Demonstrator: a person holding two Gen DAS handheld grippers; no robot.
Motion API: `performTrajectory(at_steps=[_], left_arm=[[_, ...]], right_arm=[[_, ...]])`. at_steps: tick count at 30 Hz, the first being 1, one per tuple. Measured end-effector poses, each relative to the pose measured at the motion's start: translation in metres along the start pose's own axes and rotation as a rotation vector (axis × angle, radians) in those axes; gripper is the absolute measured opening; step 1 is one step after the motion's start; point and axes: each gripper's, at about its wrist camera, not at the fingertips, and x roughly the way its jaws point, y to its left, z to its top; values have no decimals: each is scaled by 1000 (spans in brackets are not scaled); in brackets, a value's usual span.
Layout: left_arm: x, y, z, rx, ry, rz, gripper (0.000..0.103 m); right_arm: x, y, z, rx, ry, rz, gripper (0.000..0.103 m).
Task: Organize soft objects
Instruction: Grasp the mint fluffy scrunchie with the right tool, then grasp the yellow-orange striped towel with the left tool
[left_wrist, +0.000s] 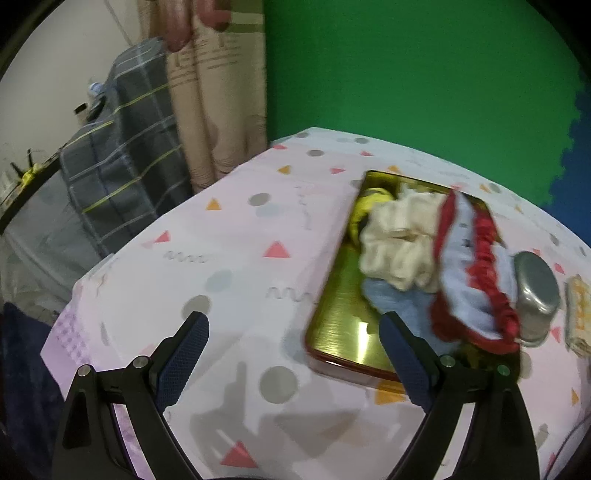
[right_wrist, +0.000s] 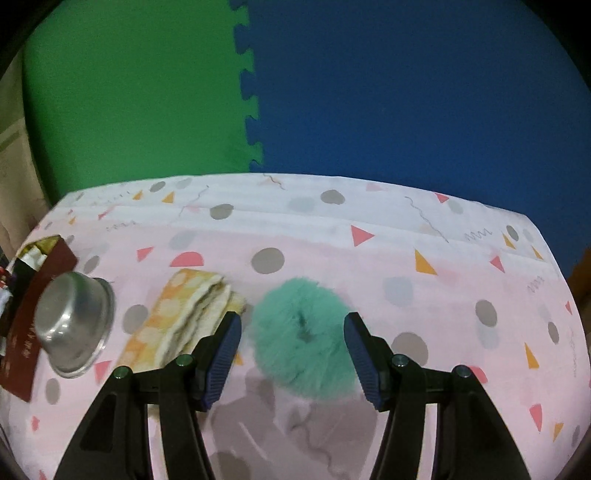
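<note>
A gold tray with a red rim (left_wrist: 340, 332) lies on the patterned tablecloth. It holds a cream scrunchie (left_wrist: 399, 240), a yellow item (left_wrist: 365, 206) and a light blue cloth with red ruffled trim (left_wrist: 476, 273). My left gripper (left_wrist: 293, 332) hovers open just left of the tray's near corner, with nothing between its fingers. In the right wrist view a fluffy teal scrunchie (right_wrist: 303, 336) lies on the table. My right gripper (right_wrist: 293, 328) stands open around it, with its fingertips on either side of the fluff. A folded yellow-orange cloth (right_wrist: 184, 317) lies just left of the scrunchie.
An upturned metal bowl (right_wrist: 74, 325) sits between the tray (right_wrist: 40, 291) and the folded cloth (left_wrist: 578, 314). Green and blue foam mats stand behind the table. A curtain (left_wrist: 218, 92) and a grey checked fabric (left_wrist: 122, 147) lie beyond the table's left edge.
</note>
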Motion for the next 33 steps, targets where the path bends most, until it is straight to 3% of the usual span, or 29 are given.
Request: performTrajectory(at_steps=[6,10,12,15,23,33], left_arm=[[-27,-50,1,183,-75,-19,92],[-45,-94,2,271,-95,-123,95],[-50,-117,1,303,-89,-177,95],[-54,-156,0,357,-76,-256,95],[-53,-247,-4,429,-11,-426,95],[-40,-324,-14,503,41,-480,95]], right_arm=[[26,-2,-2,-30,40,-7,59],[34,-8,-5,-27,65,1,59],[33,-12,-6,-10,62,11,58],[29,-16,-9,-8,62,17,43],[9,-36,-29,18,62,31,39],[-35,-82,-80,76,65,0,39]])
